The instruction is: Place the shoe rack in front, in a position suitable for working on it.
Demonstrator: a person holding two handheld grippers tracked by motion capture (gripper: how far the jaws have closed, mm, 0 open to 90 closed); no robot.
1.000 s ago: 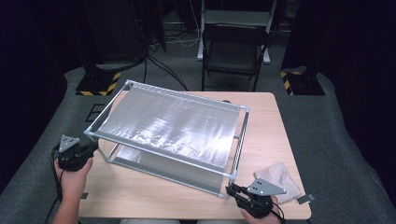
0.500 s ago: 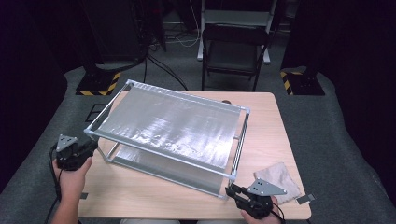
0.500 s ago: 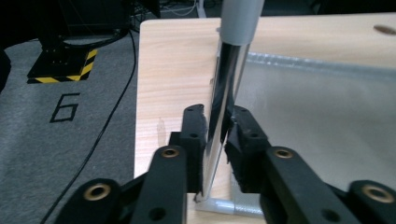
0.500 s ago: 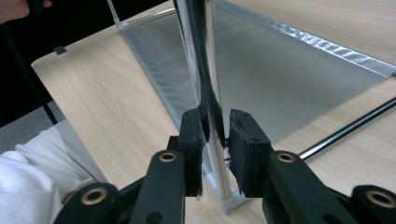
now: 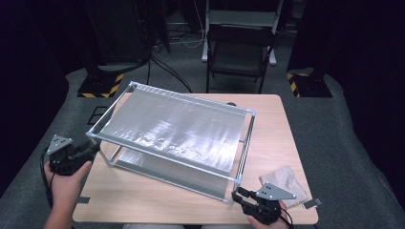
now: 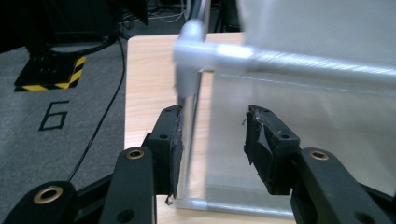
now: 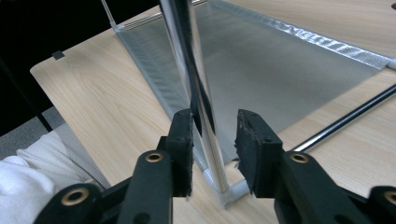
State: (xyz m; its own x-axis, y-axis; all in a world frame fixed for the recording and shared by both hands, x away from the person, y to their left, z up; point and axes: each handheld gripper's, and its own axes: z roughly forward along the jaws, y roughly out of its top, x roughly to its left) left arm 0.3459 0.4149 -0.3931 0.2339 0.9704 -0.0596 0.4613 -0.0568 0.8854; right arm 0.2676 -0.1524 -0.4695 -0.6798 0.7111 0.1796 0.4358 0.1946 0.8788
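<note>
**Both grippers let go of the rack's corner posts**

Since a second ago, both pairs of jaws have been opening, and the left gripper [image 5: 93,149] has lifted a little at the lower left of the high view. Its pads now stand well apart around the upright post [image 6: 190,135] of the metal rack [image 5: 172,131], not pressing it. The right gripper [image 5: 239,194], low and right of centre, is parted too, with the near corner post [image 7: 198,100] loose between its pads. Neither has hold of anything.

That rack sits on the wooden table [image 5: 282,124], filling the middle of the frame, two shiny sheet shelves one above the other. It looks light but stiff; the smooth tubes could slip in the pads, and the thin sheets would dent. Posts near the white corner joints seem the safest grip. A crumpled cloth [image 5: 286,179] lies at lower right.
</note>
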